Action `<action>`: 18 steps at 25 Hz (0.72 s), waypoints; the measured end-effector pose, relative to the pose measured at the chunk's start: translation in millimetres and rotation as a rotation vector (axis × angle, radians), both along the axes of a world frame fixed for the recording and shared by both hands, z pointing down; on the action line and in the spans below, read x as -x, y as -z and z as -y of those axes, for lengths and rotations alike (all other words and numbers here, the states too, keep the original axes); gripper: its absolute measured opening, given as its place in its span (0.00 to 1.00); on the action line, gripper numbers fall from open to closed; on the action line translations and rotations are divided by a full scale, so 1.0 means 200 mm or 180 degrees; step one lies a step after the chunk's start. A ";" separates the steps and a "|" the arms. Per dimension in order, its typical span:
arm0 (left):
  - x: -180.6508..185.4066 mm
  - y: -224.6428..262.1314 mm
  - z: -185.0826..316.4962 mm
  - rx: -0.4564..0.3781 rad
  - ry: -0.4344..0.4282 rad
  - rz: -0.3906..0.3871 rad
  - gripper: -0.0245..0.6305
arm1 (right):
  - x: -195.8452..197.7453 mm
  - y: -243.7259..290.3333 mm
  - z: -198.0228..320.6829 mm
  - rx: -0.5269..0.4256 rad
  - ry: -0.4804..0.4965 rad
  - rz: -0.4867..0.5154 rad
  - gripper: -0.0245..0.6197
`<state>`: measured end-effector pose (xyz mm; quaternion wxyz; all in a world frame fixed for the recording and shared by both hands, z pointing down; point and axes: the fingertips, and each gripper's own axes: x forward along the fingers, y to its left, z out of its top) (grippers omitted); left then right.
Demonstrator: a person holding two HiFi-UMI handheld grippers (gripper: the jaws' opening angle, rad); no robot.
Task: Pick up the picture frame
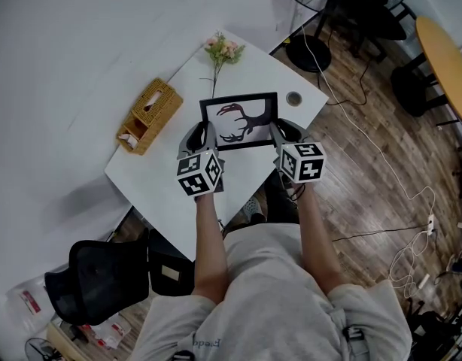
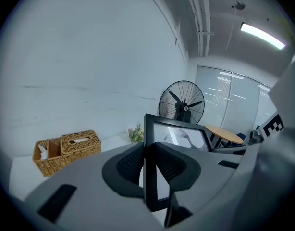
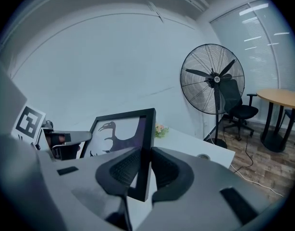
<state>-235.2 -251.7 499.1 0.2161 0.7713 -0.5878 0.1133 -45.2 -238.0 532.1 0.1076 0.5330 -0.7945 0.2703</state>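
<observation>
Honestly, no readable words or numbers anywhere. The closest thing to signs is the black-and-white square code markers on the cubes of the left gripper (image 1: pixel 204 135) and right gripper (image 1: pixel 279 131), and those are patterns only. The shirt (image 1: pixel 268 292) has a bit of print at its near hem, too small to make out. The frame (image 1: pixel 240 120) shows just a dark antlered silhouette, no lettering.

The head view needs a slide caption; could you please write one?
Left gripper and right gripper clamp the picture frame by its sides above the table.
</observation>
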 end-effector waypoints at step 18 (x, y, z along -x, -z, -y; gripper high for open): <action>0.20 0.43 -0.01 -0.0562 0.0125 0.0138 0.17 | 0.20 0.39 0.05 -0.0541 0.0149 0.0085 0.16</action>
